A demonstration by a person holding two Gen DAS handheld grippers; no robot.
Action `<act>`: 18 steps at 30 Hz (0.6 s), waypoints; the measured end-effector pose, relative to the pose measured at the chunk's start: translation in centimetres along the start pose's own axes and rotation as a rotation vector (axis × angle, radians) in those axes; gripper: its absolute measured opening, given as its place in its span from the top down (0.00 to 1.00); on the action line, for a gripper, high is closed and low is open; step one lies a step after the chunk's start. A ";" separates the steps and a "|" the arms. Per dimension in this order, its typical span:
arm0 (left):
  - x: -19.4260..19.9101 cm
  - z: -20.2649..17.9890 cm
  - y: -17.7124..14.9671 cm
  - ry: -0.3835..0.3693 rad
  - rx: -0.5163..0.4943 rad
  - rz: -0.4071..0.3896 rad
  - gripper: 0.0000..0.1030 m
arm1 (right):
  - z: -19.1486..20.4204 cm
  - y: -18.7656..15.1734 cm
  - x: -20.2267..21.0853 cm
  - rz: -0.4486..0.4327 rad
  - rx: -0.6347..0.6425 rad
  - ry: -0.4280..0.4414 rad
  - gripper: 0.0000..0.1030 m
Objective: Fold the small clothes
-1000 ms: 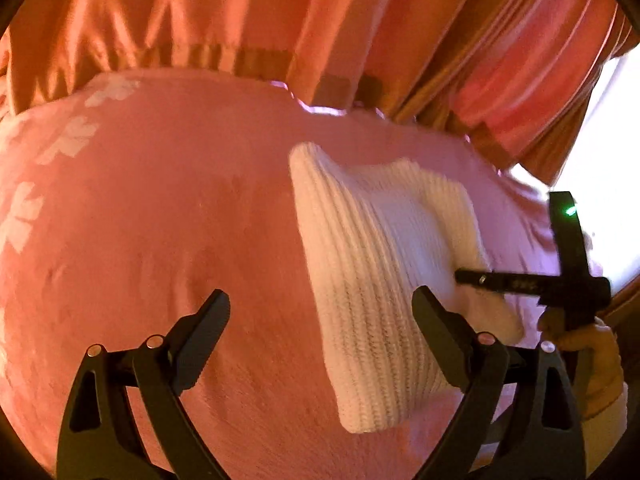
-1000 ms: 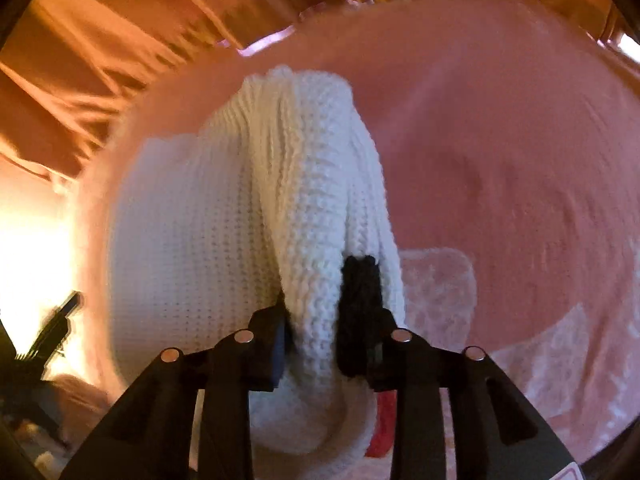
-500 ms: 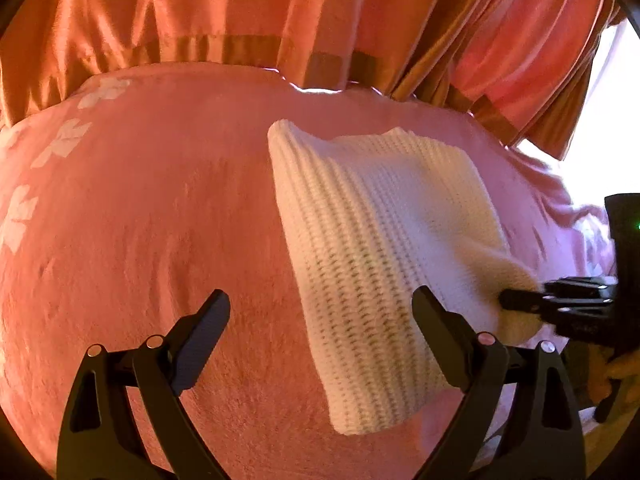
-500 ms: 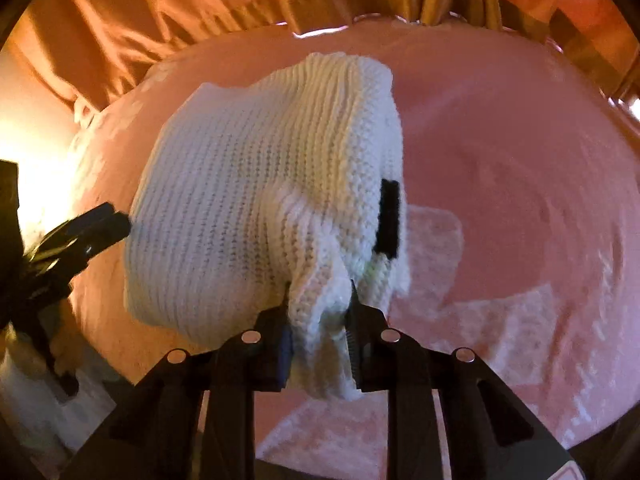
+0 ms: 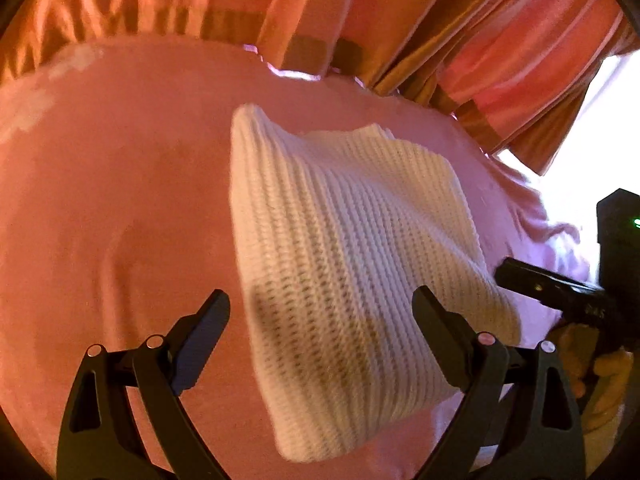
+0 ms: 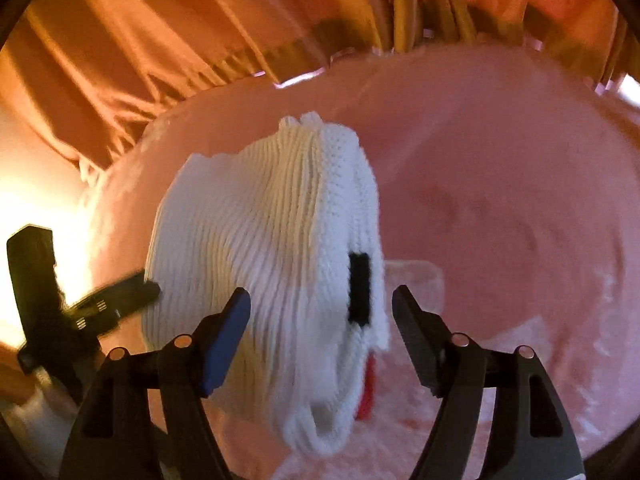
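A white knitted garment point(image 5: 340, 256) lies folded on the pink blanket point(image 5: 120, 208). In the right wrist view it point(image 6: 264, 264) shows a black patch point(image 6: 359, 288) on its right side and a bit of red under its near edge. My left gripper point(image 5: 322, 308) is open and empty, with the garment's near edge between its fingers. My right gripper point(image 6: 320, 304) is open, with the garment's near end between its fingers. The right gripper also shows at the right edge of the left wrist view point(image 5: 560, 292), beside the garment's right edge.
Orange curtains point(image 5: 320, 12) hang behind the far edge of the blanket. A bright window point(image 5: 608, 128) is at the right. White flower patterns point(image 6: 520, 360) mark the blanket. The left gripper point(image 6: 80, 312) shows at the left in the right wrist view.
My right gripper, shut on the garment's fold before, has opened and let the garment drop onto the blanket. The left gripper has stayed open and shifted slightly.
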State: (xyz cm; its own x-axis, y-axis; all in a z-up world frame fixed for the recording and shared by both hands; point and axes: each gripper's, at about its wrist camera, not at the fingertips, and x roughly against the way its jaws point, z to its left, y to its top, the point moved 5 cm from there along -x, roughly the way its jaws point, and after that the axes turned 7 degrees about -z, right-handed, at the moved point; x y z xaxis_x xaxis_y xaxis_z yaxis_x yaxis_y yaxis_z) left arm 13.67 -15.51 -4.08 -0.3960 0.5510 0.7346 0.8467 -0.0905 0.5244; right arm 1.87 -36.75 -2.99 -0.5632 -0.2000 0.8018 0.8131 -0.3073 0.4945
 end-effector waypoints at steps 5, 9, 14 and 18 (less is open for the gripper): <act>-3.1 1.3 -1.0 -0.045 0.097 0.105 0.13 | -1.3 -0.4 -5.2 0.141 -0.111 0.052 0.27; -3.9 1.5 -1.1 -0.038 0.084 0.115 0.13 | -1.7 -1.0 -6.0 0.123 -0.158 0.106 0.24; -3.6 -0.2 -0.6 -0.028 -0.050 0.104 0.37 | -1.5 -1.2 -5.6 0.096 -0.180 0.141 0.52; -2.8 -0.9 0.3 -0.041 -0.095 0.099 0.56 | -0.7 -0.8 -4.0 0.050 -0.134 0.096 0.64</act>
State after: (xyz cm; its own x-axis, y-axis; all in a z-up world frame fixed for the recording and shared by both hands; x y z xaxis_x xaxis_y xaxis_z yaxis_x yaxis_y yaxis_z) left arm 14.66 -17.83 -5.57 -0.2957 0.5686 0.7676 0.8429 -0.2229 0.4898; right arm 3.40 -36.39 -6.86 -0.5392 -0.3044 0.7852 0.8171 -0.4148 0.4003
